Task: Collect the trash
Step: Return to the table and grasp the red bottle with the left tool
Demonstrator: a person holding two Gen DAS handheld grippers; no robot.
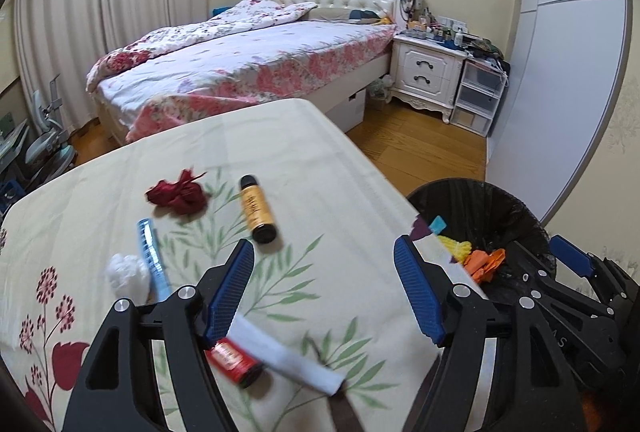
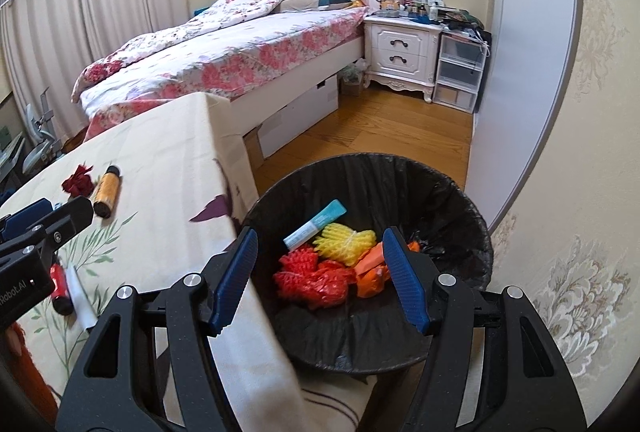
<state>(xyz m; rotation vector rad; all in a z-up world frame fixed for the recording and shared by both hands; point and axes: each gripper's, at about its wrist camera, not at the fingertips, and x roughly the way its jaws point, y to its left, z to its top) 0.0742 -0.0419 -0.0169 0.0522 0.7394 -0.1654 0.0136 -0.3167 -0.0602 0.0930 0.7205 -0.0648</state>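
Both tools hold nothing: the left tool (image 1: pixel 324 296) hangs wide open over the counter (image 1: pixel 340 167), the right tool (image 2: pixel 320 280) gapes over the black bin (image 2: pixel 460 199) by the counter's right edge. Trash left on the counter: a red bottle (image 1: pixel 234 362) and white strip (image 1: pixel 296 362) at the near edge, an orange bottle (image 1: pixel 256 209), a red crumpled scrap (image 1: pixel 178 196), a blue tube (image 1: pixel 152 258) and a white wad (image 1: pixel 128 276). The round bottles could roll away if a finger nudges them. The strip overlaps the red bottle, so one grab might snag both and drop one short of the bin.

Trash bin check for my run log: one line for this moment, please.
left gripper open, over table | right gripper open, over bin | orange bottle on table
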